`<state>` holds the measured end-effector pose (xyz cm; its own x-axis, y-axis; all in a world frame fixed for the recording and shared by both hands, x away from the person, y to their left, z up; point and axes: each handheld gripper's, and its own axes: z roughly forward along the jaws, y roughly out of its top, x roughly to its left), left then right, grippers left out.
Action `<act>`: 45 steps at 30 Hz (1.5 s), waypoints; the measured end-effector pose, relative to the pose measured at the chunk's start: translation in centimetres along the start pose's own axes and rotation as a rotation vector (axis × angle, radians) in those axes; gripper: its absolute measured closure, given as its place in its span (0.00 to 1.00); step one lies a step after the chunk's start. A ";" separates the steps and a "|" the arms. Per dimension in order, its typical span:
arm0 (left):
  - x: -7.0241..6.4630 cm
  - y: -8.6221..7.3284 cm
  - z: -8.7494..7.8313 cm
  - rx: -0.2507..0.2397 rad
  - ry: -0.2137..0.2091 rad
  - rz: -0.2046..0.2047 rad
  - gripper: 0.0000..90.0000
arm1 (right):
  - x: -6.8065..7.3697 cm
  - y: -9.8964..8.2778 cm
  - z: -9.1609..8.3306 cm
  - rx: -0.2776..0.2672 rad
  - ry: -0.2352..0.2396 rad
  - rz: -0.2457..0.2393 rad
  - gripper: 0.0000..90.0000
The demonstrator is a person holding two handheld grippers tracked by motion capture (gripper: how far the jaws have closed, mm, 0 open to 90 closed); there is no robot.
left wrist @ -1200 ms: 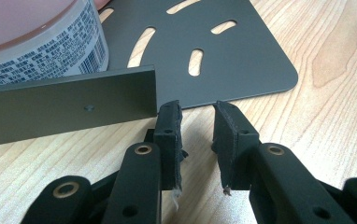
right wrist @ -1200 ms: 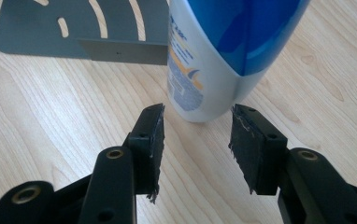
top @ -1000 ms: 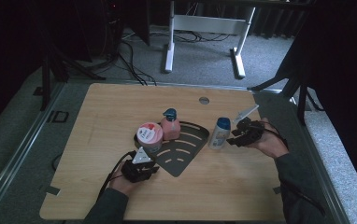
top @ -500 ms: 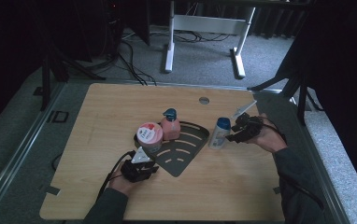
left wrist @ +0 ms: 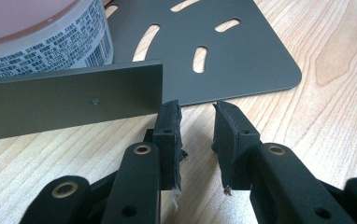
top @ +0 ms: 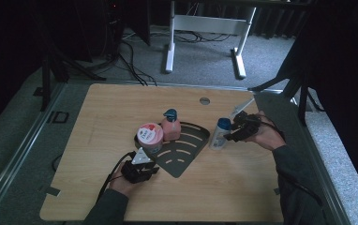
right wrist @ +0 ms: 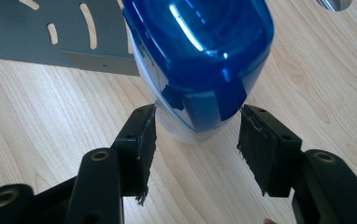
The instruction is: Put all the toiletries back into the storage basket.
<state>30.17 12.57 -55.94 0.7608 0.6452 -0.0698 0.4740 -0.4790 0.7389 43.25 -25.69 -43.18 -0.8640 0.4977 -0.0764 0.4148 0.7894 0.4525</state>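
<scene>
Two containers, the pink jar (top: 149, 135) and pump bottle (top: 170, 126), already sit on the dark tray (top: 182, 158). One blue-capped bottle (top: 220, 133) stands just beside it, unloaded; right gripper (top: 231, 132) has just been opening around it, left gripper (top: 145, 167) empty, jaws apart.

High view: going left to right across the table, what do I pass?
Left gripper → pink-lidded tub → pink pump bottle → dark slotted rack → blue-capped white bottle → right gripper, jaws just been opening, the bottle's cap between them but untouched.
</scene>
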 end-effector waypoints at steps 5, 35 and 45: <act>0.0 0.0 0.0 -0.001 0.000 -0.001 0.79 | 0.2 0.4 -0.1 0.001 0.005 -0.018 0.50; 0.0 0.0 0.0 -0.003 -0.006 -0.003 0.79 | 0.5 3.3 1.5 0.044 0.055 -0.068 0.46; 0.0 0.0 0.0 -0.004 -0.007 -0.003 0.79 | 0.4 3.8 1.8 0.065 0.065 -0.071 0.46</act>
<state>30.15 12.54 -55.98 0.7624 0.6426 -0.0764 0.4745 -0.4748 0.7412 45.00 -21.85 -43.13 -0.9077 0.4169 -0.0475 0.3675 0.8445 0.3896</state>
